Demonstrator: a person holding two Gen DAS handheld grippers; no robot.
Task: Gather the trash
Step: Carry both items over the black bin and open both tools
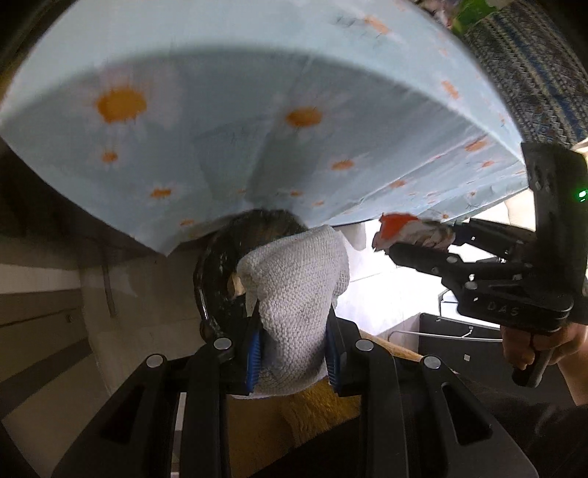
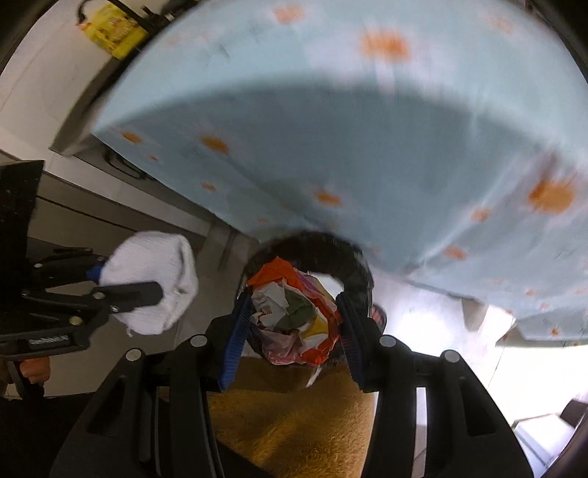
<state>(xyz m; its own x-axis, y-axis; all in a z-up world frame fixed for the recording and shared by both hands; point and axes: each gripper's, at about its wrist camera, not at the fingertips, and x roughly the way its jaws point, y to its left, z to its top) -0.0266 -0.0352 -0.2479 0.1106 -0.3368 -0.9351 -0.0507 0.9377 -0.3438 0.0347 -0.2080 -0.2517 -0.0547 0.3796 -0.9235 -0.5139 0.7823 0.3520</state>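
Note:
My left gripper (image 1: 294, 338) is shut on a crumpled white paper towel (image 1: 297, 286); it also shows in the right wrist view (image 2: 154, 283) at the left. My right gripper (image 2: 294, 323) is shut on a crumpled orange and white wrapper (image 2: 294, 312); the wrapper also shows in the left wrist view (image 1: 408, 231) at the right. A black round bin (image 1: 217, 272) stands on the floor just beyond both loads, under the table edge; its rim (image 2: 330, 246) curves behind the wrapper. Both grippers hover near it.
A table with a light blue daisy cloth (image 1: 257, 128) hangs over the bin and fills the upper view (image 2: 367, 147). A yellow fuzzy rug (image 2: 294, 423) lies below. A yellow package (image 2: 110, 33) sits far left. A patterned blue fabric (image 1: 522, 66) is at the top right.

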